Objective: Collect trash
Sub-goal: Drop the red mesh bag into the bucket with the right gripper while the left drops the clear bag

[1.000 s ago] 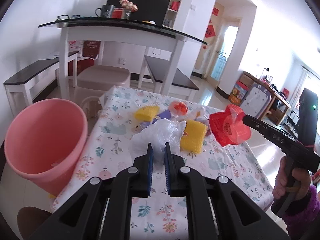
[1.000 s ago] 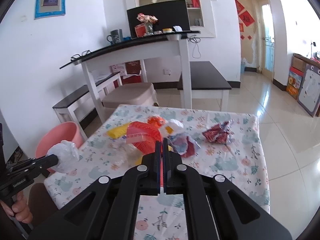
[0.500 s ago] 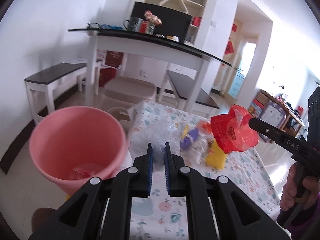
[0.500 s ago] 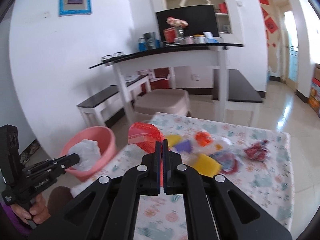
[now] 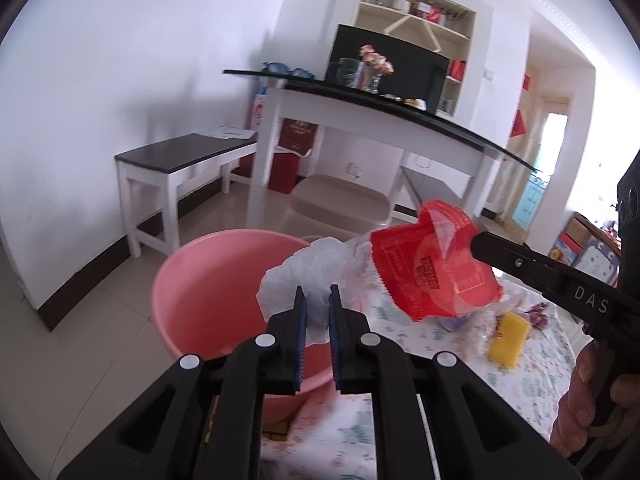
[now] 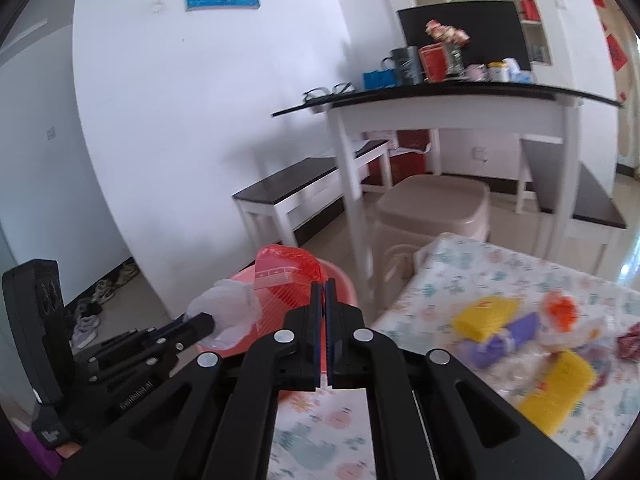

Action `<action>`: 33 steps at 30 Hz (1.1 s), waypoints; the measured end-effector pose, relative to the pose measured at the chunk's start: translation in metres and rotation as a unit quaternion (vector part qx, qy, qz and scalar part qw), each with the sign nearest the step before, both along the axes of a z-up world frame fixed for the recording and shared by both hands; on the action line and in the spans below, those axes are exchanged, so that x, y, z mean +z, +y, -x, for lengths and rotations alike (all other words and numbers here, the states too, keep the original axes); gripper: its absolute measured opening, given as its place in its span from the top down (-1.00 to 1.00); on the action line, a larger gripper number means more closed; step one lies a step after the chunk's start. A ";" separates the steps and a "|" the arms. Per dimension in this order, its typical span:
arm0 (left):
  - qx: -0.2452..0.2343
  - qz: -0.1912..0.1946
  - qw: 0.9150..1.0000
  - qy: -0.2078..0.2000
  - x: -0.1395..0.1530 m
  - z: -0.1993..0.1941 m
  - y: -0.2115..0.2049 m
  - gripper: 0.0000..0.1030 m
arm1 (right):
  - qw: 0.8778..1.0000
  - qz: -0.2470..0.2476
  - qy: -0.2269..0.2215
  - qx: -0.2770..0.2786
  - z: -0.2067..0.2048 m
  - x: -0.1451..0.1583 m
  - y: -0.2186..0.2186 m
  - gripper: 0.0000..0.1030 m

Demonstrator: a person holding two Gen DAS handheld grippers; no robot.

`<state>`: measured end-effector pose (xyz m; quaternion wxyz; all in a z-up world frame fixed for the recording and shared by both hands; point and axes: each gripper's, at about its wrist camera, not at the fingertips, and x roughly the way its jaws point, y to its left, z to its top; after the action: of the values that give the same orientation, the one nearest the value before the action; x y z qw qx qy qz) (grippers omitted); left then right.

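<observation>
the left gripper (image 5: 317, 300) is nearly closed, its pads pinching a crumpled clear plastic bag (image 5: 304, 276) at the centre of the left wrist frame, over the rim of the pink bucket (image 5: 208, 280). the right gripper (image 6: 323, 286) is fully closed on a red wrapper (image 6: 286, 276), held left of centre in the right wrist frame, above the same bucket. more trash, including yellow packets (image 6: 484, 316), lies on the floral-cloth bench (image 6: 460, 280) at lower right.
</observation>
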<state>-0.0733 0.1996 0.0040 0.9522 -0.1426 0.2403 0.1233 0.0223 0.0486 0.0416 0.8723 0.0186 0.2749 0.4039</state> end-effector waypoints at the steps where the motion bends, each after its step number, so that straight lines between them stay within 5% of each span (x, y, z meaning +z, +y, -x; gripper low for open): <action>1: 0.006 0.000 1.000 0.004 -0.003 0.000 0.004 0.82 | 1.000 -0.001 0.005 0.006 -0.001 -0.003 0.006 0.96; 14: 0.041 0.012 0.998 0.054 -0.039 -0.017 0.039 0.82 | 0.998 0.015 0.053 0.039 -0.018 -0.041 0.062 0.96; 25: 0.043 0.008 0.996 0.082 -0.057 -0.027 0.038 0.76 | 0.994 0.051 0.081 0.046 -0.020 -0.067 0.068 0.96; 33: 0.043 0.007 0.996 0.078 -0.054 -0.024 0.033 0.26 | 0.993 0.070 0.089 0.040 -0.021 -0.070 0.062 0.95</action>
<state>-0.0495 0.2326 -0.0503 0.9235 -0.1496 0.3082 0.1728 0.0430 0.1110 -0.0281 0.8270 -0.0172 0.3791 0.4149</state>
